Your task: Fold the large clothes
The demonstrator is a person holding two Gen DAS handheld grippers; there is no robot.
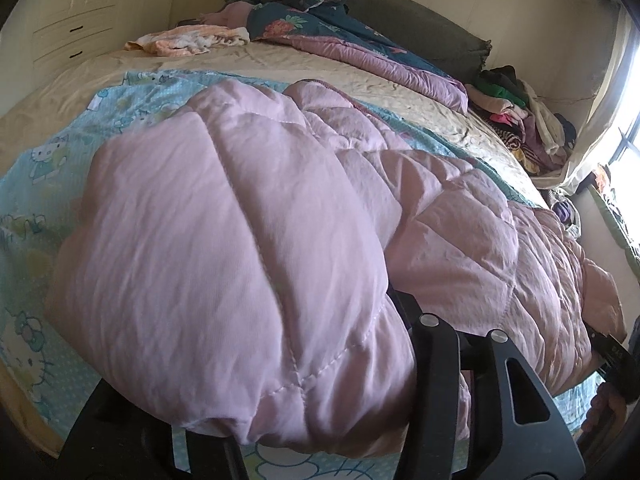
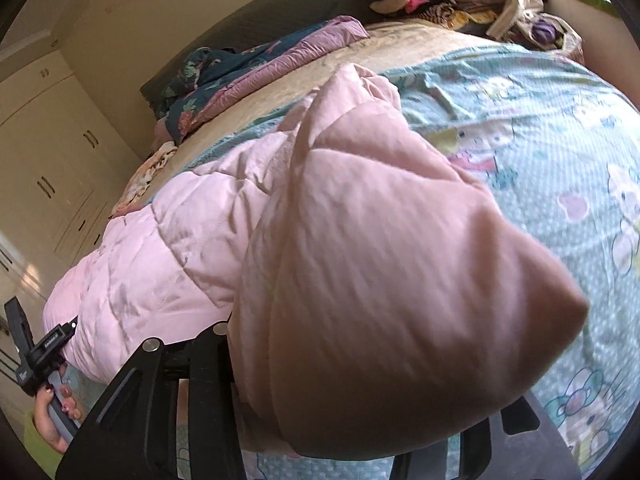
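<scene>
A large pink quilted coat (image 1: 248, 208) lies across a cyan cartoon-print sheet (image 1: 44, 184) on the bed. One end of it bulges up over my left gripper (image 1: 276, 360) and fills the gap between the black jaws, hiding the fingertips. In the right wrist view the other end of the coat (image 2: 380, 264) is bunched the same way in my right gripper (image 2: 360, 360), its jaws closed in on the padded fabric. Each view also shows the other gripper's body, held by a hand (image 2: 52, 412) at the frame's edge.
Beige bedding (image 1: 320, 68) covers the far half of the bed. A blue floral quilt (image 1: 320, 28) and a crumpled peach cloth (image 1: 188, 40) lie near the dark headboard. A heap of mixed clothes (image 1: 520, 120) sits by the window. White wardrobe drawers (image 1: 68, 36) stand at the left.
</scene>
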